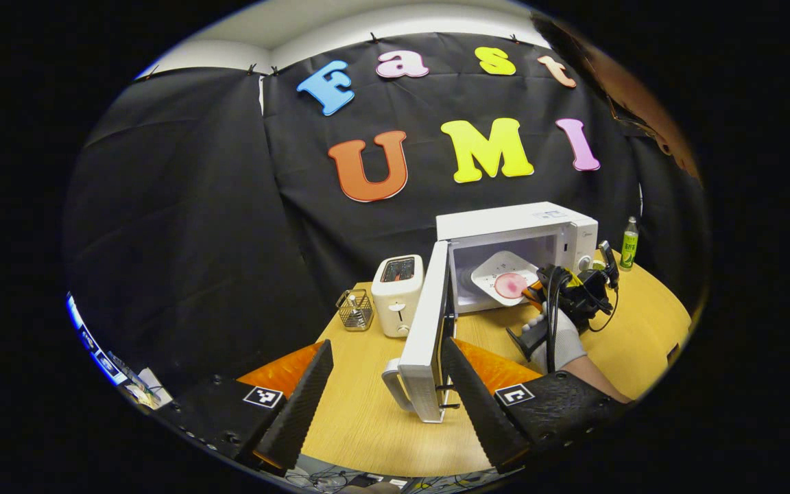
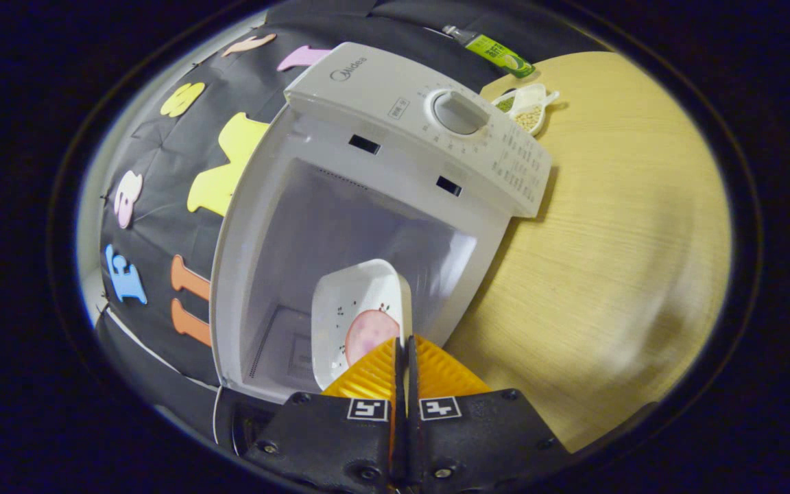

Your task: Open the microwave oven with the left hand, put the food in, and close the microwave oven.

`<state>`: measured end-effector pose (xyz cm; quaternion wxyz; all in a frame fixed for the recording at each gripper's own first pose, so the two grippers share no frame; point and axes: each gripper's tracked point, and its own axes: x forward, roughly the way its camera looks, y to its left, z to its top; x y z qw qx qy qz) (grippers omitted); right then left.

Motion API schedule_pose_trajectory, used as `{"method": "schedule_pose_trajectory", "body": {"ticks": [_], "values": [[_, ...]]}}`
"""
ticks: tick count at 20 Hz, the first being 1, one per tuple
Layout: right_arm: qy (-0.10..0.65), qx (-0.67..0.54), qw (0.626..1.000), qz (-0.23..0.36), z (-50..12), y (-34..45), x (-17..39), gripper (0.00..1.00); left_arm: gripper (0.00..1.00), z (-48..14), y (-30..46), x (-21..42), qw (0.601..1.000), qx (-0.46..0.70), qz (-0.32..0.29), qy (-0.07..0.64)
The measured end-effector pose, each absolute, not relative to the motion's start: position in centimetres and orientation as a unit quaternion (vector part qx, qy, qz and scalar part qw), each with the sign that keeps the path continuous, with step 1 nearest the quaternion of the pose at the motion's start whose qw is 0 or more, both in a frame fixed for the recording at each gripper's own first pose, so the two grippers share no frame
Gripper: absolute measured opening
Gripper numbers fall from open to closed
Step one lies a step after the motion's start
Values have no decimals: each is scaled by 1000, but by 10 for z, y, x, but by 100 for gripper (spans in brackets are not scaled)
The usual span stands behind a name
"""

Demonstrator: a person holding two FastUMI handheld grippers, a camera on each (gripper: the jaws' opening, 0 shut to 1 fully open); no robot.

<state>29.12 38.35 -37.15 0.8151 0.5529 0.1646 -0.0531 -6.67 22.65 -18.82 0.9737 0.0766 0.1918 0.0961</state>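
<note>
Microwave: the white microwave point(image 1: 518, 226) stands on the wooden table point(image 1: 367, 412) with its cavity open; in the right gripper view it point(image 2: 395, 137) appears tilted, its dial point(image 2: 459, 112) on the control panel.
Door: the door point(image 1: 428, 336) is swung wide open, edge-on toward the left gripper.
Left gripper: the left gripper point(image 1: 385, 391) has its fingers spread wide apart and holds nothing; the door's lower edge lies between them in the view, touching neither.
Right gripper: the right gripper point(image 2: 404, 360) is closed tight on the near rim of the plate; from the left gripper view it point(image 1: 535, 291) is held by a gloved hand point(image 1: 559, 339) at the microwave's opening.
Food: a white plate point(image 2: 350, 312) carries a pink round slice point(image 2: 369, 333); the plate is partly inside the cavity, tilted.
Other things: a toaster point(image 1: 398, 293) and a wire basket point(image 1: 355, 309) stand left of the door; a green bottle point(image 1: 630, 243) stands right of the microwave, a small dish of grains point(image 2: 525, 110) near it.
</note>
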Motion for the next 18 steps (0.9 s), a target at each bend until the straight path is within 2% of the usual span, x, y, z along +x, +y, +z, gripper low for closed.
{"method": "schedule_pose_trajectory", "body": {"ticks": [2, 3, 6, 7, 9, 12, 13, 14, 15, 18], "values": [[160, 562, 810, -54, -375, 390, 311, 0, 96, -196, 229, -64, 973, 72, 97, 198], [161, 561, 810, -54, -378, 393, 318, 4, 96, -199, 231, -62, 972, 71, 98, 200], [155, 561, 810, -72, -388, 391, 338, 4, 96, -204, 235, -57, 972, 70, 101, 200], [146, 566, 808, -78, -386, 388, 342, 0, 96, -206, 236, -56, 972, 69, 102, 200], [138, 557, 815, -85, -384, 384, 351, 4, 96, -211, 238, -56, 970, 68, 104, 207], [127, 560, 816, -73, -377, 384, 358, 6, 96, -210, 240, -53, 971, 68, 109, 200], [120, 564, 814, -67, -374, 383, 357, 3, 96, -210, 240, -51, 972, 66, 110, 197], [105, 563, 818, -55, -366, 382, 353, 14, 96, -209, 240, -51, 972, 64, 110, 197], [89, 557, 825, -40, -357, 382, 351, 11, 96, -208, 239, -51, 973, 64, 109, 194], [82, 501, 861, -7, -335, 381, 326, 71, 96, -196, 240, -47, 975, 65, 106, 184]]}}
